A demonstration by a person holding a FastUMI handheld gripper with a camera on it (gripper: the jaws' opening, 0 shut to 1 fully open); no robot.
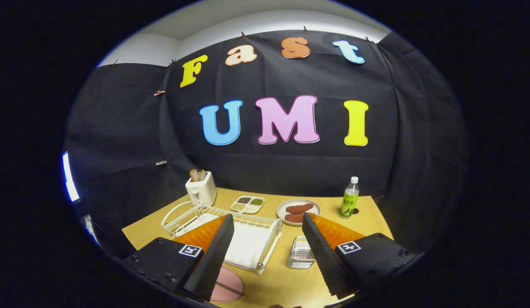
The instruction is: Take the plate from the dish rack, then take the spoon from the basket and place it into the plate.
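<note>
While held high above the surface [367, 214], hand-held gripper [265, 252] spread wide, gripping nothing.
Left to right: pink plate [228, 284] flat beside left finger, already out of dish rack [248, 239]; clear basket [301, 253] between fingers, spoon not discernible inside.

Two-finger black-and-orange gripper [268, 252]: black ribbed rubber pads [213, 256] face inward, backed by translucent orange ridged plastic. Black matte housings at 7 and 5 o'clock each carry a small white square fiducial tag and dark round screws. Fingers spread apart, gripping nothing.
</note>
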